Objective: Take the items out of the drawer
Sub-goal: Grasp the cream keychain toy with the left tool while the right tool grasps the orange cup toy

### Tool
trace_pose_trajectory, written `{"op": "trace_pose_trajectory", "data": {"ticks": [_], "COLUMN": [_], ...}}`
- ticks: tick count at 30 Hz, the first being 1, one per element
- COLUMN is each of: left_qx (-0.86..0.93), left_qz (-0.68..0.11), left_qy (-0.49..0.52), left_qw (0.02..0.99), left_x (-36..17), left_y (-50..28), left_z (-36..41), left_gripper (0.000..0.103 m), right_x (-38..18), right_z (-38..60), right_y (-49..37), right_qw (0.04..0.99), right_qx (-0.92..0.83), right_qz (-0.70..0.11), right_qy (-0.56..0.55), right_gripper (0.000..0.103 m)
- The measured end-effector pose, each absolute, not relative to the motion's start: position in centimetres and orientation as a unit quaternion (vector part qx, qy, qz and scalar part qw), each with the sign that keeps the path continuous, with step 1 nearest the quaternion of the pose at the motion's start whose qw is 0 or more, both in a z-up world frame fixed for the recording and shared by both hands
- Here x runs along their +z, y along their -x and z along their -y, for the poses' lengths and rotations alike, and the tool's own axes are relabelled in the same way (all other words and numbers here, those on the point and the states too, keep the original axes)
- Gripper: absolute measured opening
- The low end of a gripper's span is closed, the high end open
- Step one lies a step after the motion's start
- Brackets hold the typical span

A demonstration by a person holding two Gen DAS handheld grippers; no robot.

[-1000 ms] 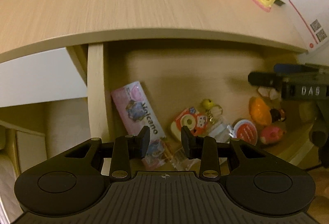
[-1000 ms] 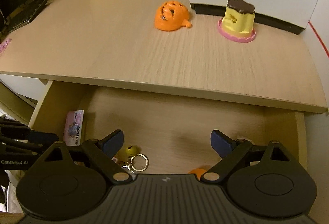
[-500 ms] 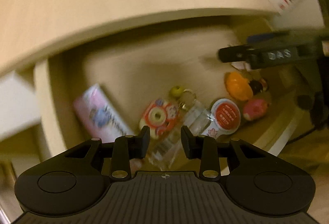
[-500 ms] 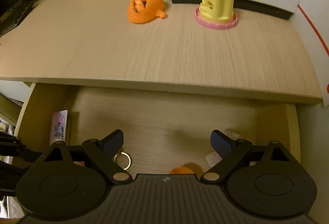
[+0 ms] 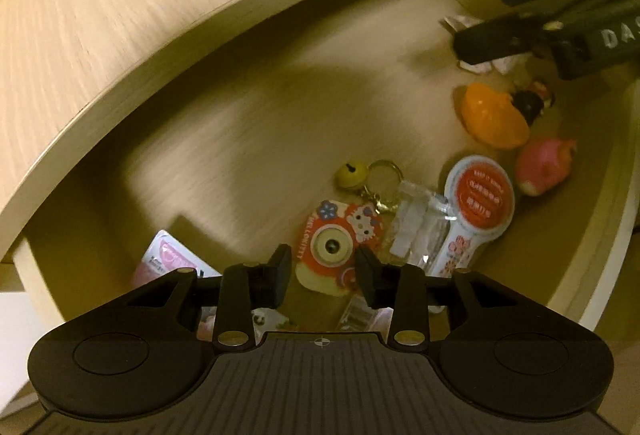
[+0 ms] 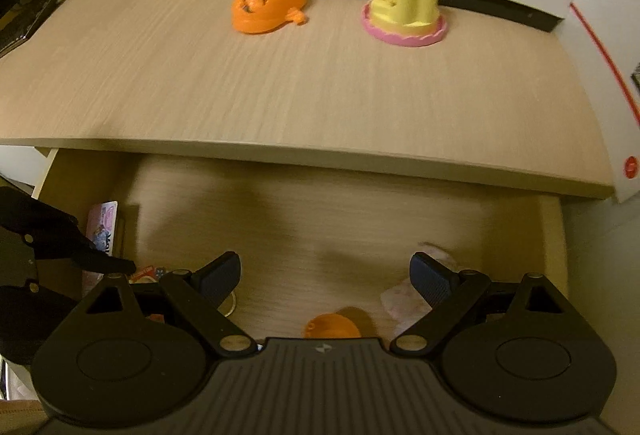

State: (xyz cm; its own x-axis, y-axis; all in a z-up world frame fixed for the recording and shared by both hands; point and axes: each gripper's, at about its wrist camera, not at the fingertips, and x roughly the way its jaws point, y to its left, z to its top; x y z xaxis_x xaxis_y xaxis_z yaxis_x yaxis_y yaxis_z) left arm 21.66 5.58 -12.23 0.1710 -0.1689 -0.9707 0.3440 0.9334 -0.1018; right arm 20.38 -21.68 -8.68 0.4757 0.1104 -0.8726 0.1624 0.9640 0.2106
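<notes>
Both claws over the open drawer (image 5: 248, 139).
Left claw (image 5: 323, 271) opening, straddling the orange toy camera (image 5: 334, 247) without contact. Right claw (image 6: 325, 281) wide open, holding nothing, above the drawer floor.

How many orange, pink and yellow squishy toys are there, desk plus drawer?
Orange: 2, pumpkin and round toy
Pink: 1, pink toy
Yellow: 1, pudding
Total: 4
</notes>
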Motion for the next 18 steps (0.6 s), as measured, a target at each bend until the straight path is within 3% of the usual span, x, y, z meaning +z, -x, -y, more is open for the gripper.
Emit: {"op": "trace_pose_trajectory", "data": {"ticks": [1,5,8,10,14,16,18], "left_qx": [-0.170,-0.205,-0.203,-0.194,-0.178,-0.167,-0.155], "left_qz": [-0.624,-0.638,-0.630,-0.619,-0.603,-0.603,-0.607], "left_qy": [-0.061,-0.025,-0.020,-0.022,-0.037,-0.022,0.007], "left_qw": [0.760,0.742,0.750,0.761,0.777,0.780,0.780], "left_x": [-12.3,-12.8,-13.2,-13.3,-13.7,-13.7,-13.7], "left_y": [-21.8,-21.3,-21.0,-21.2,-22.2,-22.7,-23.1], "left_z": [-5.7,-5.7,-5.5,-5.1,-3.6,-3.6,-4.2], "left_gripper": [0.037,0.041,0.050,0.049,0.041,0.027,0.023], "right_x": [-8.6,-8.0,-7.4,-7.2,-7.4,-7.9,-8.7], "right_z": [21.9,22.9,23.4,23.5,23.6,23.2,22.2], "right_y": [-20.3,-19.9,-19.2,-18.8,-18.0,-17.7,-17.6], "right_qw": [0.848,0.844,0.843,0.844,0.839,0.834,0.826], "right_qx": [-0.019,-0.026,-0.028,-0.034,-0.046,-0.045,-0.031], "right_qz": [-0.512,-0.513,-0.510,-0.509,-0.522,-0.533,-0.551], "right_qy": [-0.135,-0.154,-0.171,-0.166,-0.146,-0.133,-0.118], "right_gripper": [0.092,0.092,0.092,0.092,0.092,0.092,0.092]}}
